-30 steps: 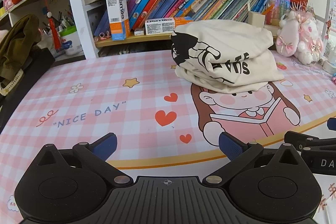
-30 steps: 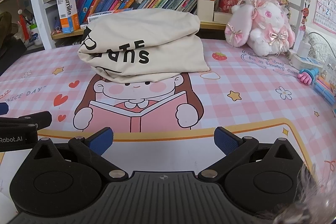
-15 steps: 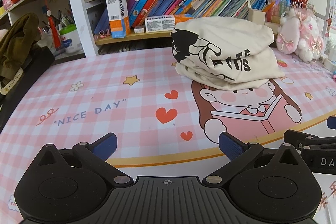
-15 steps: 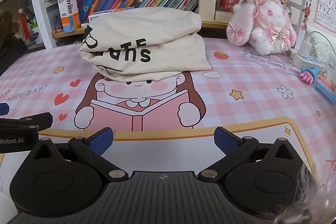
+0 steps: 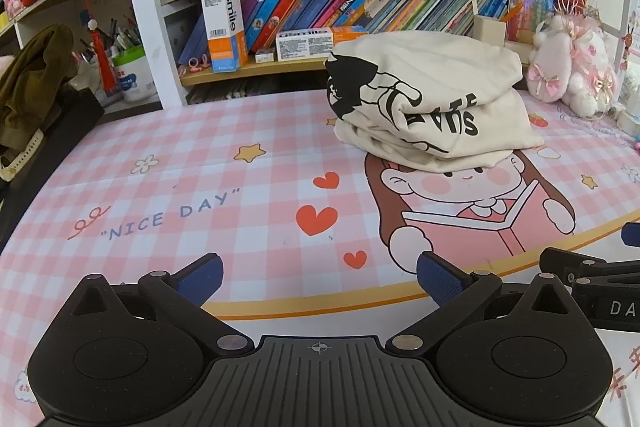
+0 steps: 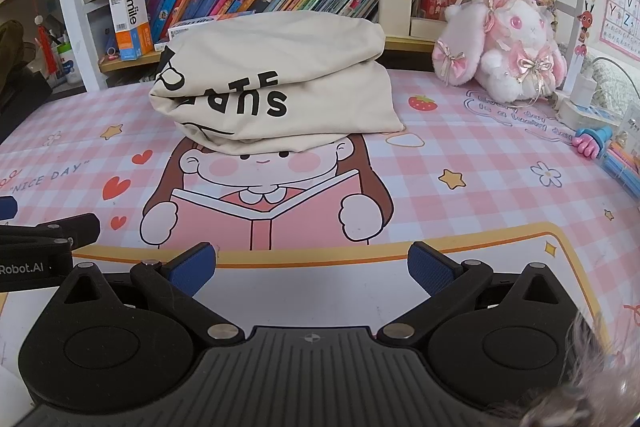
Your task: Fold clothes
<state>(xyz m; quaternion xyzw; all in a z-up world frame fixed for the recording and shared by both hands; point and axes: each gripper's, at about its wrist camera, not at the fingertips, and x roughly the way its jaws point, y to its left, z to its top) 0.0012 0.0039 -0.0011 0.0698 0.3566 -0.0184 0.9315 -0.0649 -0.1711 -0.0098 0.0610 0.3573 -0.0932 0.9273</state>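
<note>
Where folded, shirt (image 6: pixel 276 87) lettering ("SUPE")

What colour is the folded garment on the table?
Cream with black print, on the folded garment; it shows best in the right wrist view.

So the desk is covered by a pink checked mat (image 6: pixel 460 131) with a cartoon girl reading a book, hearts, stars and "NICE DAY" printed on it. Sitting right on it, up around 12 o'clock in the right wrist view, is a folded cream garment (image 6: pixel 280 83) with black lettering, covering the top of the girl's head. At 2 o'clock a pink plush bunny (image 6: pixel 504 43) sits at the mat's back edge, and at 3 o'clock some pens (image 6: pixel 616 163) lie along the side.
</note>
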